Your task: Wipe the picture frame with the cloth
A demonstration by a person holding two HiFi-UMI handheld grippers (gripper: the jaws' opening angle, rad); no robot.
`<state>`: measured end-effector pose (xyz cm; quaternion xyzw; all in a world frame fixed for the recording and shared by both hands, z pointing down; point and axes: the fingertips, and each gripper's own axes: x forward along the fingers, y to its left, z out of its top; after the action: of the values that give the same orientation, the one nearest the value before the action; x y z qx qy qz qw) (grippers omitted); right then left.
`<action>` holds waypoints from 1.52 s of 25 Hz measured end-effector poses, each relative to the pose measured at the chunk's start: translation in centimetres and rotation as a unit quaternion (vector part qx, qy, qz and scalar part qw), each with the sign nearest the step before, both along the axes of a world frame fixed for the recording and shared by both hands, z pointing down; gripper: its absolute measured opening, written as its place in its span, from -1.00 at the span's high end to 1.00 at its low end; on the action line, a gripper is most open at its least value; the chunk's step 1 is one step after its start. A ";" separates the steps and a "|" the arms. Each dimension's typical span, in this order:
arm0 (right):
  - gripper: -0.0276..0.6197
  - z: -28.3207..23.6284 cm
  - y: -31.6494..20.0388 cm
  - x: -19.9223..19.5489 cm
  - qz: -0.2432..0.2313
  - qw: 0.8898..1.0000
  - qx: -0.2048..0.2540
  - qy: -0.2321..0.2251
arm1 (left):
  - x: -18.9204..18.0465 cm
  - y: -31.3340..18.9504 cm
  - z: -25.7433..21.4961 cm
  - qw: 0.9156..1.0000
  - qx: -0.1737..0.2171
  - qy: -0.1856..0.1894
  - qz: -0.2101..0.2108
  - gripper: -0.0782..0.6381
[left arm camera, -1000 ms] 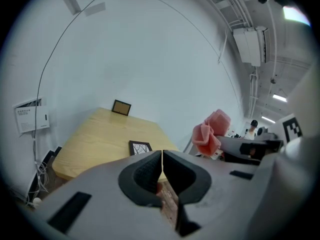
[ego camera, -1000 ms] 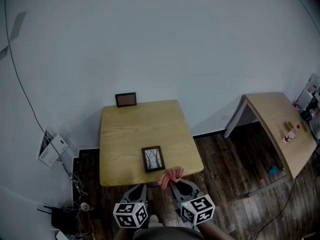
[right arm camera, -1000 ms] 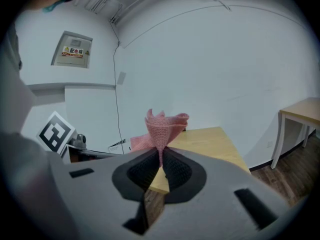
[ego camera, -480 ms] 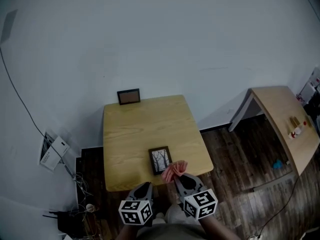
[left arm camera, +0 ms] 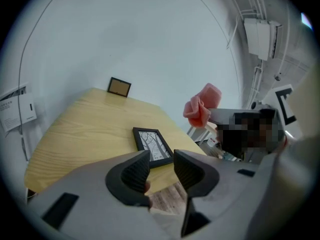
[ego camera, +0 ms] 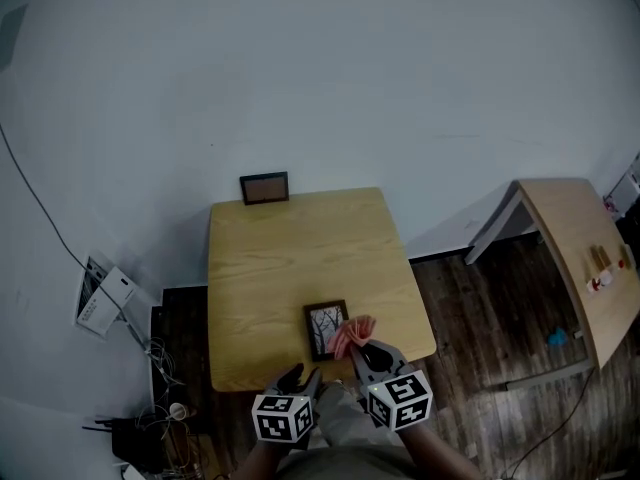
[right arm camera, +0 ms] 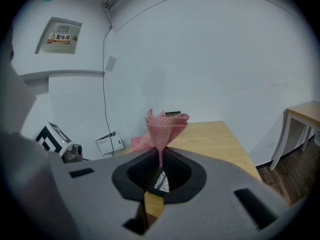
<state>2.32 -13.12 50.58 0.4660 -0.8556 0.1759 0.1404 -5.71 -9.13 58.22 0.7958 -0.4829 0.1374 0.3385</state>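
Left hand-held gripper (left arm camera: 161,166): jaws just opened wide, nothing between them. Right hand-held gripper (right arm camera: 160,166): clamped on cloth (right arm camera: 161,126), near right edge of frame (ego camera: 327,328), which lies flat on bench (ego camera: 280,258).

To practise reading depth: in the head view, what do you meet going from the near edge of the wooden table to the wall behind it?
picture frame lying flat → small frame standing at the table's far edge → white wall
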 end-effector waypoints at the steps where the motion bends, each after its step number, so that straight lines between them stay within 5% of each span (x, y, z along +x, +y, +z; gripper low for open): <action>1: 0.87 0.4 -0.6 -0.1 -0.005 1.000 -0.003 0.004 | 0.1 -0.4 0.5 1.000 -0.007 0.000 0.000 0.39; 14: 0.87 6.9 -6.5 -2.5 -0.076 0.994 -0.066 0.048 | 1.6 -4.7 6.7 0.995 -0.094 -0.022 0.009 0.41; 26: 0.87 12.5 -8.7 -4.8 -0.138 0.980 -0.109 0.092 | 1.2 -6.1 8.5 0.992 -0.117 -0.048 0.006 0.51; 38: 0.87 15.3 -9.8 -6.5 -0.184 0.954 -0.133 0.194 | 1.3 -6.2 8.7 0.990 -0.128 -0.054 0.010 0.53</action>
<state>-4.18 -22.91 65.85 0.3022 -0.8517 0.1657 0.3948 -4.45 -15.35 66.94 0.7422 -0.4712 0.2443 0.4092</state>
